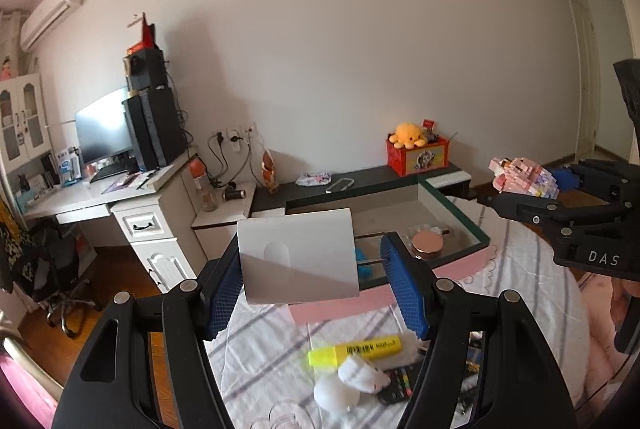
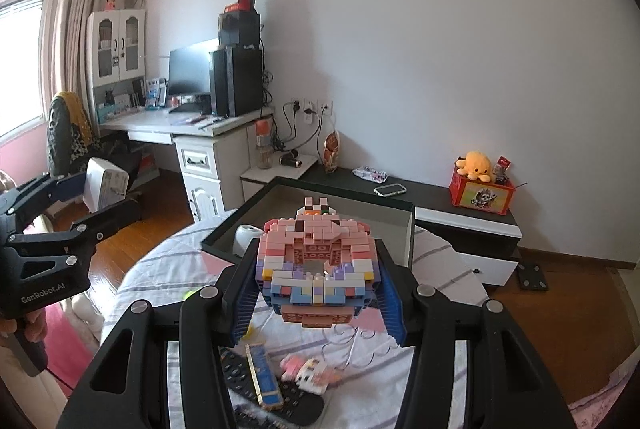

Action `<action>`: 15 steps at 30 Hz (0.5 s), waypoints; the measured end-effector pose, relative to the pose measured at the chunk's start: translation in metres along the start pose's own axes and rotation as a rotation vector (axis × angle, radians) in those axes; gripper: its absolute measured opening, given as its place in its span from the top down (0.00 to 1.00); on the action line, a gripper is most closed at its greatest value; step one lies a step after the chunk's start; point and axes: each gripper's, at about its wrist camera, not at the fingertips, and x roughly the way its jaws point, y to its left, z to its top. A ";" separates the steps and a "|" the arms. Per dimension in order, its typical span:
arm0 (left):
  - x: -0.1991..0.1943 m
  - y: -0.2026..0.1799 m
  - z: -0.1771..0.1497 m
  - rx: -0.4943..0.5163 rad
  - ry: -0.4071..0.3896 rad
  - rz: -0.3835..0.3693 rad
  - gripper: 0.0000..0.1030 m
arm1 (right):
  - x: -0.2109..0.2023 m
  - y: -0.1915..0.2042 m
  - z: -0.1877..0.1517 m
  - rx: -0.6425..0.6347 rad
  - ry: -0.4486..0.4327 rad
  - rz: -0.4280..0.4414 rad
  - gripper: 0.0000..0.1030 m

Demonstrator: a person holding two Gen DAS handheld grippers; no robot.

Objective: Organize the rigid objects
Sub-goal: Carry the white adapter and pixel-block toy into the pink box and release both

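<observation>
Blue ribbed pads line both grippers. The left gripper [image 1: 312,283] has its jaws set moderately wide and closed on the two side edges of a flat white rectangular plastic box [image 1: 298,255], which is held tilted, its broad face toward the camera, with a shallow oval recess in that face. In the right wrist view this same box [image 2: 105,189] shows white between the left gripper's fingers, held in the air well to the left of the open dark-rimmed grey storage box [image 2: 406,229].

The right gripper [image 2: 318,293] has its jaws set wide and clamped on the left and right flanks of a pink, white, lilac and blue building-block model [image 2: 318,261]. The model is held level in the air, just in front of the storage box's near rim and above the striped white bedcover [image 2: 440,261]. Its top is pink with a small white, black and orange block cluster at the far end; its lower rows are blue and lilac. In the left wrist view the model [image 1: 524,177] hangs to the right of the storage box [image 1: 460,217], clear of its rim.

Inside the storage box lie a round rose-gold compact [image 1: 428,244] and a white rounded item [image 2: 246,237]. In front of the storage box, on the bedcover, lie a yellow highlighter pen [image 1: 354,349], a black remote control [image 2: 280,401] and a small pink-and-white block figure [image 2: 310,371].
</observation>
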 end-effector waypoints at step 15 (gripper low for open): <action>0.182 -0.026 0.009 0.083 0.288 -0.097 0.34 | 0.143 -0.031 -0.001 0.006 0.258 0.023 0.48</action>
